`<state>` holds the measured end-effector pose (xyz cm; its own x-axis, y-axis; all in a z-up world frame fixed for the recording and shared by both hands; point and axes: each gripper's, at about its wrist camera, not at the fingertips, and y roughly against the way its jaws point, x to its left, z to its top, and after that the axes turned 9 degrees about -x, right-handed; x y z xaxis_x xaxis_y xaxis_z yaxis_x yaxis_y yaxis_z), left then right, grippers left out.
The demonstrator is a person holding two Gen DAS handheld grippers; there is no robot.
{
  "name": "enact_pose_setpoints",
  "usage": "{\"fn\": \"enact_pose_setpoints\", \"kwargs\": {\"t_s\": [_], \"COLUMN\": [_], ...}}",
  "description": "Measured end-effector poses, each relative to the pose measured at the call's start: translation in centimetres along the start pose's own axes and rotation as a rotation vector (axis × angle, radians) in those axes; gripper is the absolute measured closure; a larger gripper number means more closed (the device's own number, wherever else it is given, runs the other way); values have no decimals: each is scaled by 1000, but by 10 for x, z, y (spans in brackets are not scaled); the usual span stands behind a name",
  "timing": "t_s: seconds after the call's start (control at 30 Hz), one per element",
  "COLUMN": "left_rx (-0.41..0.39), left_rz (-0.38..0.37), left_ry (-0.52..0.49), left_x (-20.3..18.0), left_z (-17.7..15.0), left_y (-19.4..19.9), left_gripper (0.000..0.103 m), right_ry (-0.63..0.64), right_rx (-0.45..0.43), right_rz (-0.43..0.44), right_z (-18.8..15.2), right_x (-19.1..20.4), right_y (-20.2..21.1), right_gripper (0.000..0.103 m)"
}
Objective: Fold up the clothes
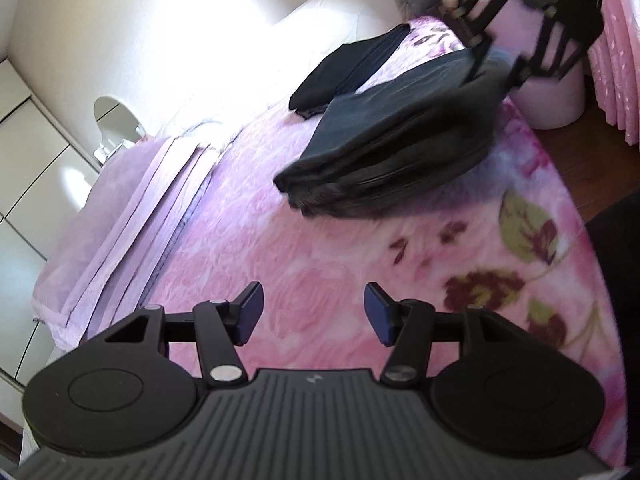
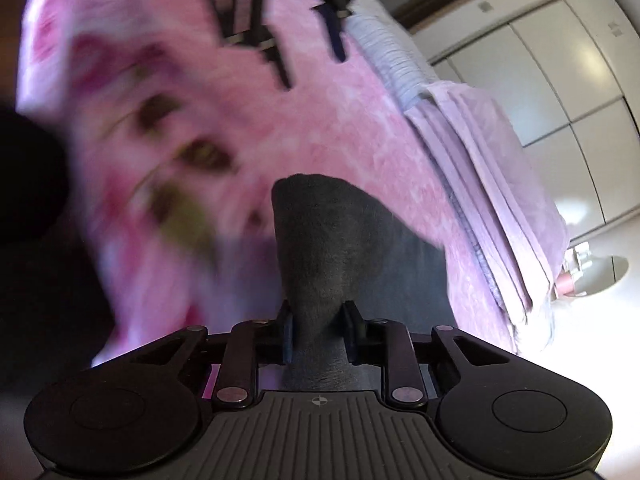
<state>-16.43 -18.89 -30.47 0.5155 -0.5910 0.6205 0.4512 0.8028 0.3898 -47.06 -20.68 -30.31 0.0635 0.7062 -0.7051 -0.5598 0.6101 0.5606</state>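
A dark grey garment [image 1: 392, 148] lies folded in layers on the bed's pink floral blanket [image 1: 320, 248]. At its far end, in the left wrist view, my right gripper [image 1: 498, 66] holds its edge. The right wrist view shows that gripper [image 2: 318, 330] shut on a bunched fold of the grey garment [image 2: 332, 248], the cloth pinched between both pads. My left gripper [image 1: 314, 312] hovers open over bare blanket, well short of the garment, with nothing between its fingers; it also shows blurred at the top of the right wrist view [image 2: 310, 56]. A folded black garment [image 1: 348, 68] lies beyond.
Folded lilac bedding [image 1: 132, 216] is stacked along the bed's left side, next to white wardrobe doors [image 1: 24, 160]. A white round tub [image 1: 552, 96], pink curtain [image 1: 616, 60] and wood floor [image 1: 576, 160] lie past the bed's right edge. A person's dark clothing [image 1: 616, 272] fills the right border.
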Motion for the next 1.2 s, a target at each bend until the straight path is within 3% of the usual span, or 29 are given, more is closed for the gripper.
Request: {"fn": "enact_pose_setpoints", "kwargs": {"t_s": [0.13, 0.23, 0.27, 0.3, 0.33, 0.4, 0.5, 0.6, 0.7, 0.8, 0.9, 0.97, 1.1, 1.2], "left_rx": [-28, -31, -32, -34, -38, -50, -66, -74, -75, -78, -82, -86, -99, -115], "left_rz": [-24, -32, -30, -29, -27, -29, -36, -39, -43, -40, -41, -49, -67, -76], "left_ry": [-68, -158, -188, -212, -231, -232, -231, -246, -258, -275, -293, -310, -337, -357], "left_x": [-12, -22, -24, -25, -26, -22, -17, -14, -9, -6, -7, -10, -21, -30], "left_z": [21, 37, 41, 44, 47, 52, 56, 53, 47, 41, 34, 32, 33, 38], "left_y": [-12, -30, -35, -41, -46, -54, -64, -76, -86, -93, -99, -105, -117, -124], "left_gripper": [51, 51, 51, 51, 50, 49, 46, 46, 45, 39, 38, 38, 35, 33], "right_ry": [-48, -354, -531, -750, -982, -1438, -1947, -2199, -2301, -2329, -2162, -2061, -1901, -1855], "right_rx": [76, 86, 70, 36, -8, -132, -286, -402, -481, -360, -270, -258, -231, -133], "right_rz": [-57, -185, -227, -252, -272, -313, -303, -307, -305, -344, -329, -329, -408, -397], "right_z": [-48, -70, -79, -91, -106, -142, -181, -200, -212, -222, -219, -221, -245, -266], "right_x": [17, 11, 5, -2, -7, -3, 14, 27, 23, 8, -23, -49, -113, -141], "right_y": [40, 67, 76, 86, 93, 103, 88, 62, 42, 35, 38, 40, 32, 10], "right_gripper": [80, 80, 80, 71, 44, 18, 18, 18, 20, 58, 73, 75, 76, 73]}}
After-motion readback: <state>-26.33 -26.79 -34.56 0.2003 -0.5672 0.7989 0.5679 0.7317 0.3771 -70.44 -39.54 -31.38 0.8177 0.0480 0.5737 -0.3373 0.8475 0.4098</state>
